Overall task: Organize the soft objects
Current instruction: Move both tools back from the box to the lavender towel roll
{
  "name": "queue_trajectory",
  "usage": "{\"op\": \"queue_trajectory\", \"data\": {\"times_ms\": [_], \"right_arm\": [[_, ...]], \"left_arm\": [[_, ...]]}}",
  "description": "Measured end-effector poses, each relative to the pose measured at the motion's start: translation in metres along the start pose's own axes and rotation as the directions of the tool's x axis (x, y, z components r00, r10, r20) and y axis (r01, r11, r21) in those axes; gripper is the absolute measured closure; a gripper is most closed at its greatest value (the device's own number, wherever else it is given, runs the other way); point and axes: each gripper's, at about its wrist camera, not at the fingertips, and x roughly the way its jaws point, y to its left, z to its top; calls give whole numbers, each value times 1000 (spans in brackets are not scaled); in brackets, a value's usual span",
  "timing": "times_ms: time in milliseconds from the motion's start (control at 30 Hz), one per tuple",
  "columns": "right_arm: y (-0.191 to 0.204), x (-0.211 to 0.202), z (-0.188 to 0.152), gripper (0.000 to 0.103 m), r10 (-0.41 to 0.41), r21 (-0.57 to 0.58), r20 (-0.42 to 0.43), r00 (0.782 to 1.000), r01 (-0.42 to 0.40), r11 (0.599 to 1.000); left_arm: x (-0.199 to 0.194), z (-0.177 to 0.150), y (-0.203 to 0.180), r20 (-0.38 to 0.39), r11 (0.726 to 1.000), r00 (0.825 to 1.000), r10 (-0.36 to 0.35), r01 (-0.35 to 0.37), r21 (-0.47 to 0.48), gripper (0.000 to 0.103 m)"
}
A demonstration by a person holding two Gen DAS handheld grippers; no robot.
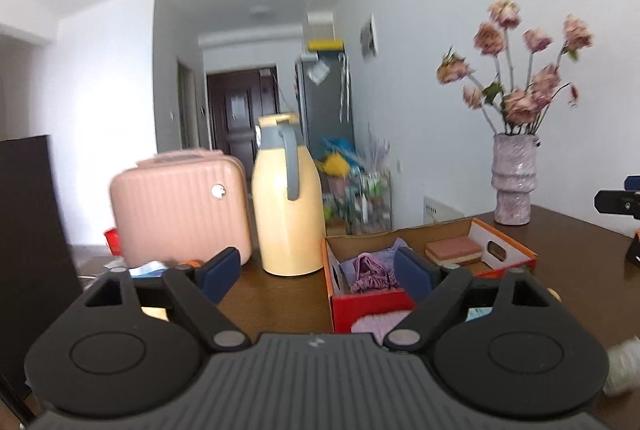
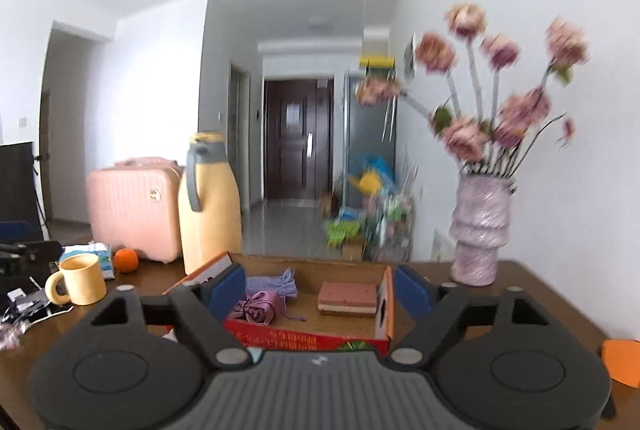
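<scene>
step: judged as reaching for the next soft item | left gripper (image 1: pixel 318 272) fingers released, empty | right gripper (image 2: pixel 320 286) fingers released, empty | purple pouch (image 2: pixel 260 306) in cardboard box (image 2: pixel 386 304) just ahead, sponge (image 2: pixel 348 299) beside it | advice: approach level, clear the box wall, pinch fabric mid-bundle

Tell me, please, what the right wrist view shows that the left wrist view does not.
Only the right wrist view shows the yellow mug and the orange fruit beside it. Only the left wrist view shows a lavender knitted item in front of the box. Both views show the cardboard box, the purple cloth and layered sponge inside it, the cream thermos, the pink case and the vase.
</scene>
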Motion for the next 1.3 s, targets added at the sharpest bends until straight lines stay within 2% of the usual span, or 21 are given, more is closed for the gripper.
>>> {"op": "queue_trajectory", "data": {"times_ms": [167,300,400,467,533,600,833,1000,1100,1167,1300], "right_arm": [[18,-63,-43,8,-21,18,44,999,20,1000],[28,-104,-75,8,-23,54,35,999,21,998],[36,-130,-105,8,-5,75,13,1000,4,997],[42,-144,-125,8,-24,76,-23,999,26,997],[47,-154,-137,8,-14,84,-66,998,19,996],[51,-161,-144,8,1,88,-77,997,6,996],[55,-157,-143,8,2,103,-84,996,7,995],[56,-133,-136,12,3,107,-123,992,10,994],[57,-113,-128,16,28,120,-141,990,-12,993],[58,-94,-120,22,42,124,-153,987,-23,992],[58,-41,-100,27,110,162,-201,973,-77,984]], "left_arm": [[-68,-39,-11,45,1000,999,15,-15,8,10],[-110,-68,-15,50,1000,999,22,-21,-3,8],[-135,-89,-15,23,999,1000,18,-17,-36,8],[-150,-105,-14,-7,999,1000,0,0,-50,7],[-157,-116,-13,-46,998,999,-23,20,-61,7],[-160,-124,-12,-68,999,998,-15,12,-53,7],[-155,-125,-5,-81,996,997,-19,11,-91,7],[-132,-117,-2,-103,994,995,-16,5,-109,7],[-112,-110,2,-120,992,992,-29,14,-125,8],[-93,-101,3,-123,991,991,-46,30,-128,10],[-41,-79,2,-140,991,986,-87,72,-110,22]]}}
